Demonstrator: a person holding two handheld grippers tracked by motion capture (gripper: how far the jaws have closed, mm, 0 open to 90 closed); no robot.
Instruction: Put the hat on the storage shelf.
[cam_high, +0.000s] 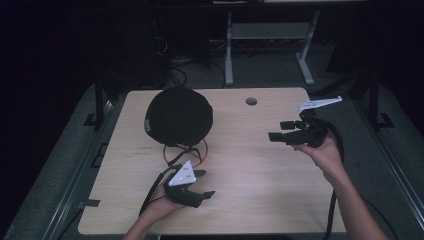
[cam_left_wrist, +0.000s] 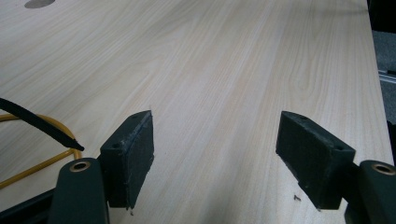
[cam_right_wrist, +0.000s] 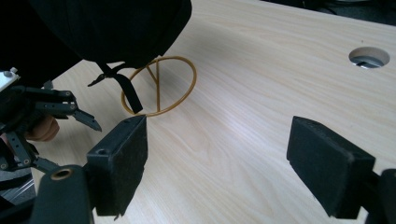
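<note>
pale wood table (cam_high: 260, 165) with round hole (cam_high: 251, 101); dark room, grey floor (cam_high: 65, 145)

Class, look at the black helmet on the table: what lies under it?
A yellow wire stand pokes out under the black helmet, with a black strap hanging across it. The helmet covers the stand's upper part.

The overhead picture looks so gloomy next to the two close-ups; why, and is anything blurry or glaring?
High view: dim, the room beyond the table nearly black, the black helmet without detail. Left gripper view: bright, even, the wood grain sharp. Right gripper view: a soft glare patch on the wood, the near pads slightly soft.
</note>
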